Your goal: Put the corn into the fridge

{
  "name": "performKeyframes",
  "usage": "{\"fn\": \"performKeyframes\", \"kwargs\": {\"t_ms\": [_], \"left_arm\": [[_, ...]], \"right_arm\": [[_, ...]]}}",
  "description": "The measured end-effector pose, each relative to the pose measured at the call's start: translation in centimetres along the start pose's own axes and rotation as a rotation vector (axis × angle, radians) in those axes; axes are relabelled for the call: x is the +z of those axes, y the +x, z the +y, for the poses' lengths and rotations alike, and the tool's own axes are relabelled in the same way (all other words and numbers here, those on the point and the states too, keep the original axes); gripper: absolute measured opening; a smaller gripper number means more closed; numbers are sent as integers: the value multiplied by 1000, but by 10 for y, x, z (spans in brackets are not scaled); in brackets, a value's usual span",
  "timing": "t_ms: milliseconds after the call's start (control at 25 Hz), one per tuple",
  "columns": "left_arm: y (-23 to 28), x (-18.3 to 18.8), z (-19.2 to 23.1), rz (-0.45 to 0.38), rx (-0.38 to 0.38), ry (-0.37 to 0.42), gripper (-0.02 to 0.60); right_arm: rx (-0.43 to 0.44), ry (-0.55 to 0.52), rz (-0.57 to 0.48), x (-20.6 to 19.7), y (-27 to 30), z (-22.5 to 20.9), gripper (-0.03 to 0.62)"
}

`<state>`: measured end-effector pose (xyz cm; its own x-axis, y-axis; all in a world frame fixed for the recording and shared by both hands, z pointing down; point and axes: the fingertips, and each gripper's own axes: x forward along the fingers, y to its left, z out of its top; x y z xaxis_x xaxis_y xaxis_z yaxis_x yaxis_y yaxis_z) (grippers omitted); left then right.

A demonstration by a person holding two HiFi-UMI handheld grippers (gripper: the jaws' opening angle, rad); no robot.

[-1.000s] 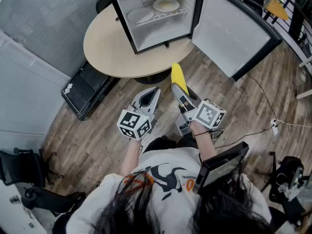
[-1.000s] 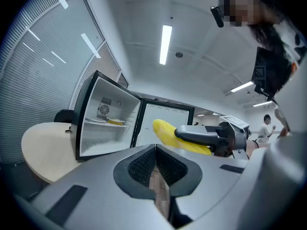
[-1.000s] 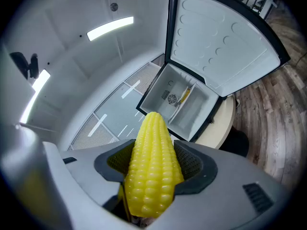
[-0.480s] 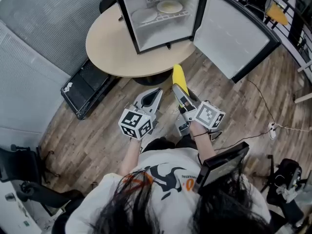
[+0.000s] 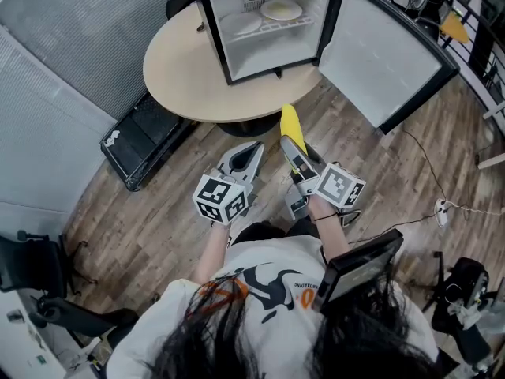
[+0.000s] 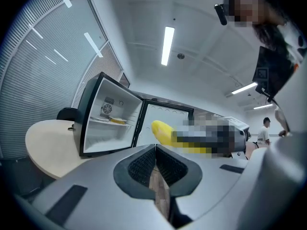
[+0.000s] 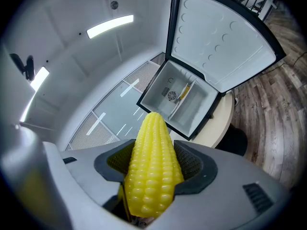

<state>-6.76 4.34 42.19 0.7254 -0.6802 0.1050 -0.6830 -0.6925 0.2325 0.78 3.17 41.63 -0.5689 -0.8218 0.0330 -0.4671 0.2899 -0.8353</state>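
Stage: carry in hand; the corn (image 7: 152, 169) is lifted but not yet in the fridge (image 5: 260, 55).
Done: corn gripped; fridge door (image 5: 387, 54) stands wide open, swung to the right.
Left to do: by my judgement, take the corn to the far side, pass it through the opening, set it down and let go.
Corn, place: in the right gripper (image 5: 295, 150), over the wooden floor, on the near side of the worktop (image 5: 181, 77), well apart from the fridge, tip pointing toward it.
Right gripper: fingers clamp the cob's lower part from both sides.
Left gripper (image 6: 154, 152): fingers closed together, nothing between them; it is held just left of the right one.
Fridge: stands on the round worktop; its shelf carries two plates (image 5: 282, 9).
Corn, look: bare cob, bright yellow, even rows of kernels, tapering to a blunt tip; roughly half projects beyond the fingers. Surface is glossy and uniform; likely firm.
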Motion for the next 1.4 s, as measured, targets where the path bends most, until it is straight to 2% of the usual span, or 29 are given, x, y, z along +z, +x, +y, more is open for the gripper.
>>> {"fn": "performKeyframes", "kwargs": {"t_ms": [600,840,1080,1400], "left_arm": [[20,-21,-4,39,-32,-44,11],[16,-20,-6,34,-19,-48,11],[28,-13,12,32,6,-45,11],[78,-2,45,23,7,-45,11]], "right_arm": [[-58,21,-1,4,-10,-27,252],[-66,12,10,3,-14,-27,252],[-61,21,24,14,6,-36,252],[-63,11,50,53,55,-66,252]]}}
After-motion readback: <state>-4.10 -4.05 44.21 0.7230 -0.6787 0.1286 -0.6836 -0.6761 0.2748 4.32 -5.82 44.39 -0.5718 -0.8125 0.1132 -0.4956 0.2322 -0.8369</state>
